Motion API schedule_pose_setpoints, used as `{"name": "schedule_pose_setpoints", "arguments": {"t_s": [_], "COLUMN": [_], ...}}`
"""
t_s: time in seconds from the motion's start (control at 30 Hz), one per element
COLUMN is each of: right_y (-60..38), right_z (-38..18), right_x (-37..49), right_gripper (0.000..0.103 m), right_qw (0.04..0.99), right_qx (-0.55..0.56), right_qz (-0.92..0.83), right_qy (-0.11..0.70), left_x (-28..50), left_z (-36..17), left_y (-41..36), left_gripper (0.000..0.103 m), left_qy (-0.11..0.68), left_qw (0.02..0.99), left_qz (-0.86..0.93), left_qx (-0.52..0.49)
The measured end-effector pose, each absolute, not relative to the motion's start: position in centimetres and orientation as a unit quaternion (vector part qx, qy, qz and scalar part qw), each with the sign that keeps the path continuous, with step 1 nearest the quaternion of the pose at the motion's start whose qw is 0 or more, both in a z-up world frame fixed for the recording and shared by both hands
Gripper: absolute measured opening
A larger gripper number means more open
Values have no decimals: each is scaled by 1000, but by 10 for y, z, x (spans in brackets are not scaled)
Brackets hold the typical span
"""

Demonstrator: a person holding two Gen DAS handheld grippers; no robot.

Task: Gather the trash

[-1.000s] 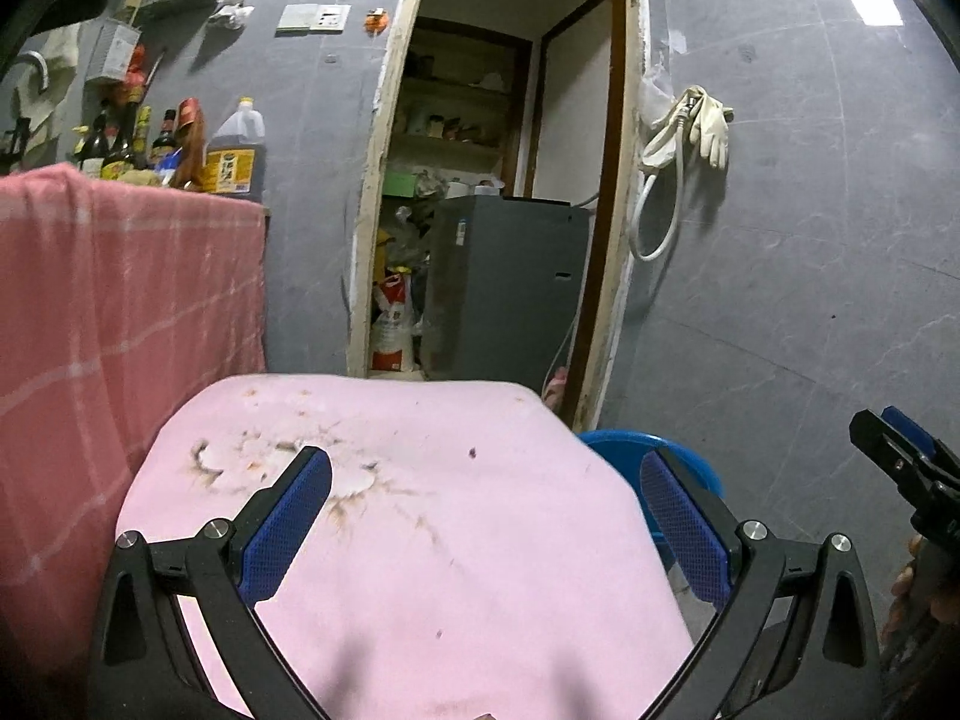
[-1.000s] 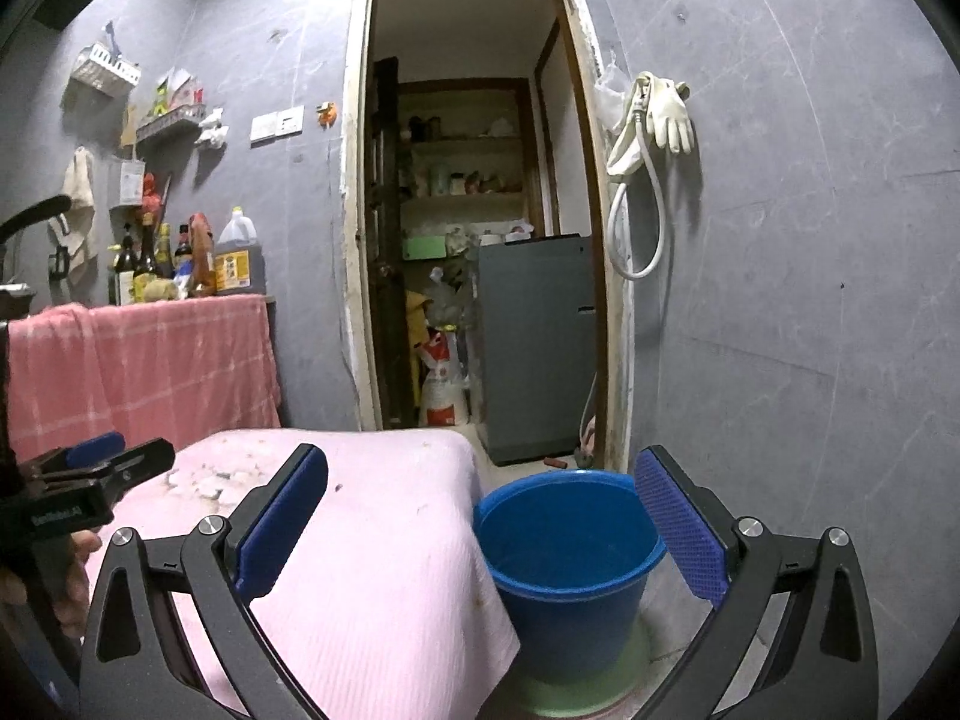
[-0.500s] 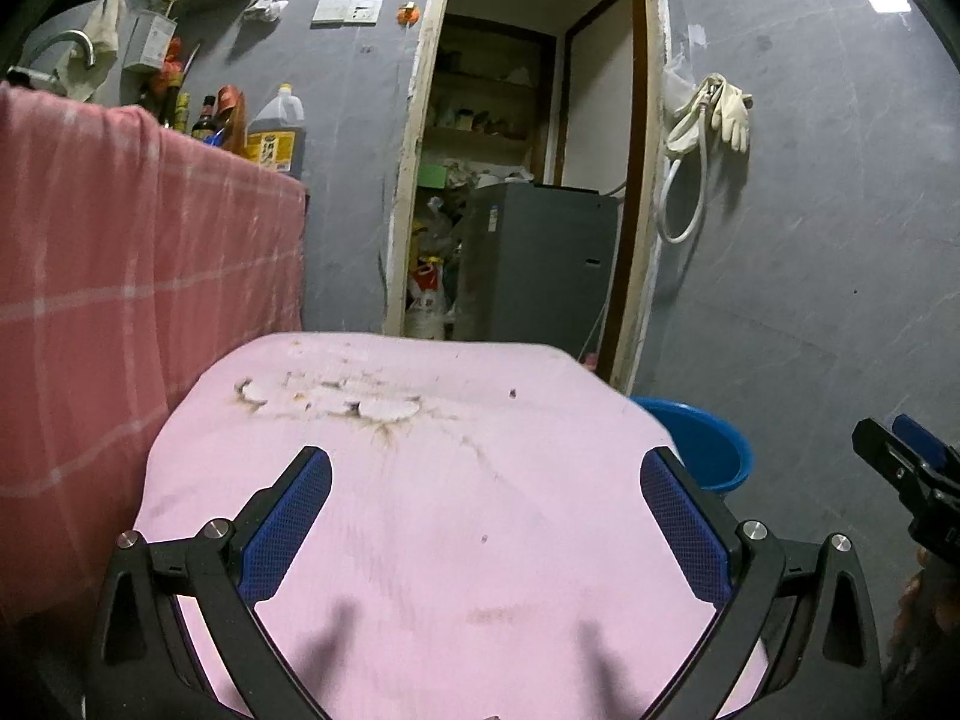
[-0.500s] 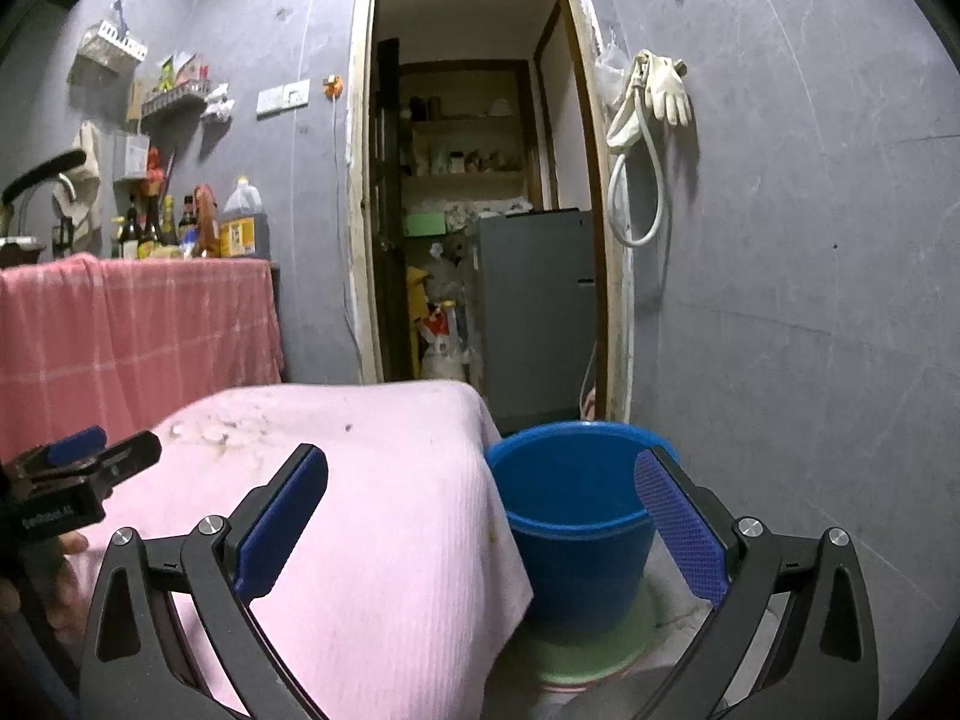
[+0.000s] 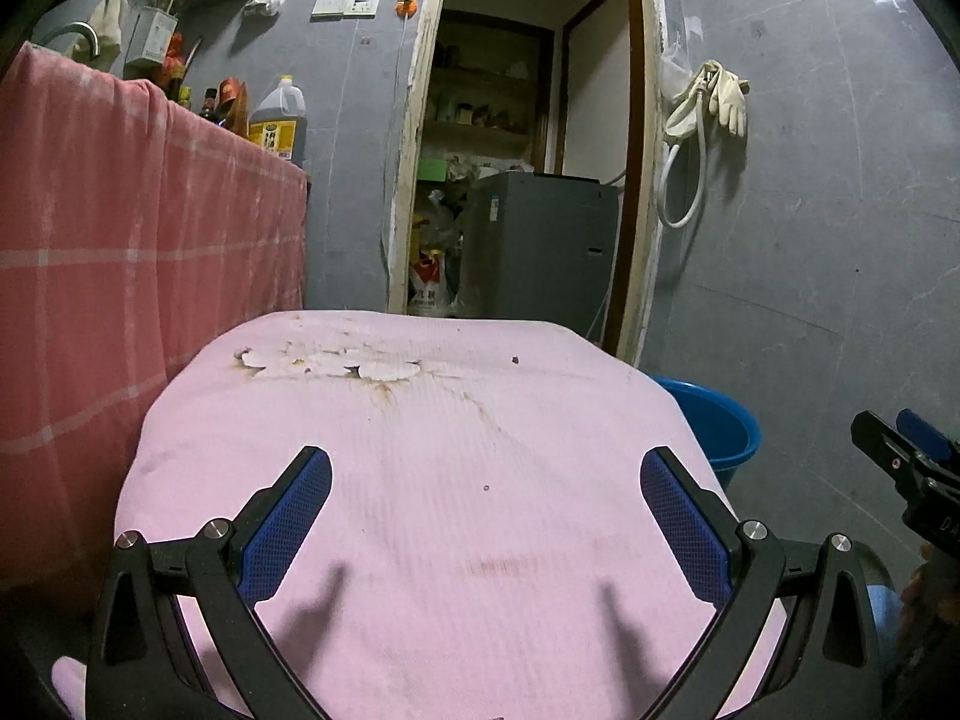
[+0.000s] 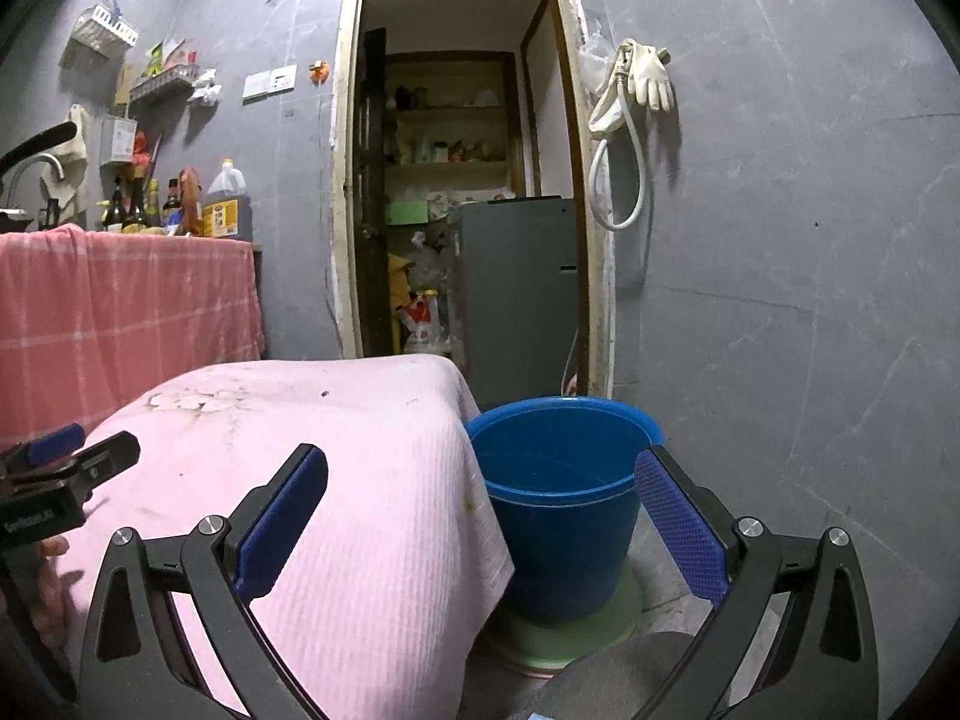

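Trash pieces [image 5: 327, 362]: pale, flat, torn-looking scraps lying on the far left part of the pink cloth [image 5: 420, 480] that covers the tabletop; ringed by brown stains. What they are made of cannot be told. In the right wrist view the same scraps [image 6: 198, 399] are small and blurred.

Left gripper [image 5: 486, 504]: fingers spread wide, nothing between them, above the near part of the cloth, well short of the scraps. Finger shadows fall on the cloth below.

Right gripper [image 6: 480, 510]: fingers also spread wide and empty, one over the cloth's right edge, the other over the blue bucket [image 6: 561, 504]. In the left wrist view it is cut off at the right frame edge.

Bucket stands on the floor just beside the tabletop, on a green disc [image 6: 564, 636]. In the left wrist view the cloth hides most of the bucket. Its inside is dark; contents not discernible.

Surroundings: red checked cloth [image 5: 120, 252] to the left, bottles [image 6: 180, 204] behind it; open doorway with a grey appliance [image 6: 516, 294]; rubber gloves [image 6: 651, 75] and a hose hanging on the wall. Shelf contents in the doorway too dim to identify.
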State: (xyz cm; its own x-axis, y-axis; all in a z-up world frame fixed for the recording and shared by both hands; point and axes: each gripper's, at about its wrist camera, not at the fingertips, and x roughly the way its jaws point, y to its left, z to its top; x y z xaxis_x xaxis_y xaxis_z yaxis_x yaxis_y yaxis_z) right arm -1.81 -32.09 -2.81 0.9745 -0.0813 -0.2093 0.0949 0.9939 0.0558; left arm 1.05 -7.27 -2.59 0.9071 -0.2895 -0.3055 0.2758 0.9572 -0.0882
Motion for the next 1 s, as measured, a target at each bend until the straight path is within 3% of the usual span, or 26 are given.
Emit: {"name": "schedule_pose_setpoints", "arguments": {"t_s": [1.0], "right_y": [-328], "right_z": [-30], "right_x": [-20], "right_gripper": [103], "right_qw": [993], "right_qx": [49], "right_qz": [-40], "right_qy": [101], "left_x": [12], "left_z": [-30], "left_y": [-69], "left_gripper": [101], "left_qy": [162], "left_qw": [976], "left_qz": [-147], "left_qx": [-17]}}
